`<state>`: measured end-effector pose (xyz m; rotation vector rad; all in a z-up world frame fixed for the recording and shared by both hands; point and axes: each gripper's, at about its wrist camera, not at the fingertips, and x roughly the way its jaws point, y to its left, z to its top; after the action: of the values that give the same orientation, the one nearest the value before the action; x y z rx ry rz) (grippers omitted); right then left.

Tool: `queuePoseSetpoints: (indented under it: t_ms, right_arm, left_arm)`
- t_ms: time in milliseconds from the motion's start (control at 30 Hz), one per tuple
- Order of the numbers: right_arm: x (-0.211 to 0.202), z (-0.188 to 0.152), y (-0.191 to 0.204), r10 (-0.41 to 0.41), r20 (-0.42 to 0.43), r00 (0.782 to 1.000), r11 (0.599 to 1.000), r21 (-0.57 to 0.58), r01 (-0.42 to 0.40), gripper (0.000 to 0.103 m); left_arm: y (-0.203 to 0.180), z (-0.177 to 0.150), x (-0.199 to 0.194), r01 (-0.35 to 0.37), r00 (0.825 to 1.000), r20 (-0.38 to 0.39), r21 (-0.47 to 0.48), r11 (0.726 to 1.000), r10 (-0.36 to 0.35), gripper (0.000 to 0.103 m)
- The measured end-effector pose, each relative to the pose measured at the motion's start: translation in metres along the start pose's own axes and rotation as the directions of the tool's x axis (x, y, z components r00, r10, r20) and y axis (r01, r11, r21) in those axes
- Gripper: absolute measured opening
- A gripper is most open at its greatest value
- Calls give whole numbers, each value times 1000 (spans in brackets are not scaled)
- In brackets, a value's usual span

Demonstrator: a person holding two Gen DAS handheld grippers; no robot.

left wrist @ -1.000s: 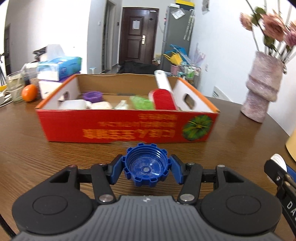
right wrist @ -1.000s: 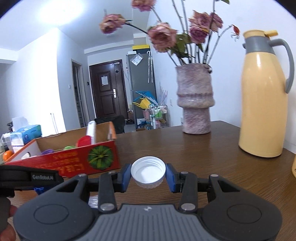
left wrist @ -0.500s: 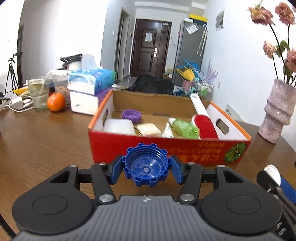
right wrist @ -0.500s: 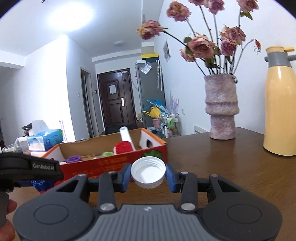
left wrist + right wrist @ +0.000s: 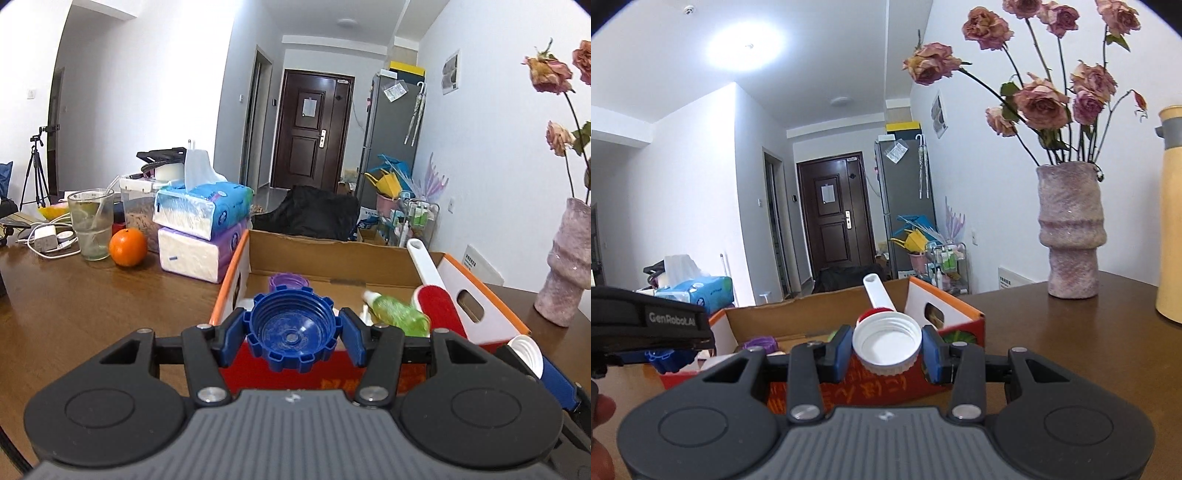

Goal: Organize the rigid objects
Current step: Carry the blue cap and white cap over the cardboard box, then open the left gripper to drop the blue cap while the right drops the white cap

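My left gripper is shut on a blue ridged cap, held above the near left edge of the red cardboard box. My right gripper is shut on a white screw cap, held over the box's near wall. The white cap also shows at the right edge of the left wrist view. Inside the box lie a purple lid, a green bottle and a red lint brush with a white handle.
Stacked tissue packs, an orange and a glass stand left of the box. A pink vase with dried roses and a yellow thermos stand on the wooden table to the right.
Both grippers have risen and moved forward to the box, each still holding its cap. The box's inside now shows from above.
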<state>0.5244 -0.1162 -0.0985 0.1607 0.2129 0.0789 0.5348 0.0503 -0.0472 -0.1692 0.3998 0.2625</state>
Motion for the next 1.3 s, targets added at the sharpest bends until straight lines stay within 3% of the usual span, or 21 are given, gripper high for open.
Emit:
queuePoseSetpoints:
  t_ms: [833,1300]
  right_arm:
    - [89,21,13,86,5,996,995,-47,-86,39]
    - [134,33,9,138,-78,987,988,-55,-142,39]
  left_arm:
    - [-7,29,77,-15,1000,12,27,1000,15,56]
    - [-13,38,109,-5,1000,-8,81,997,6,56]
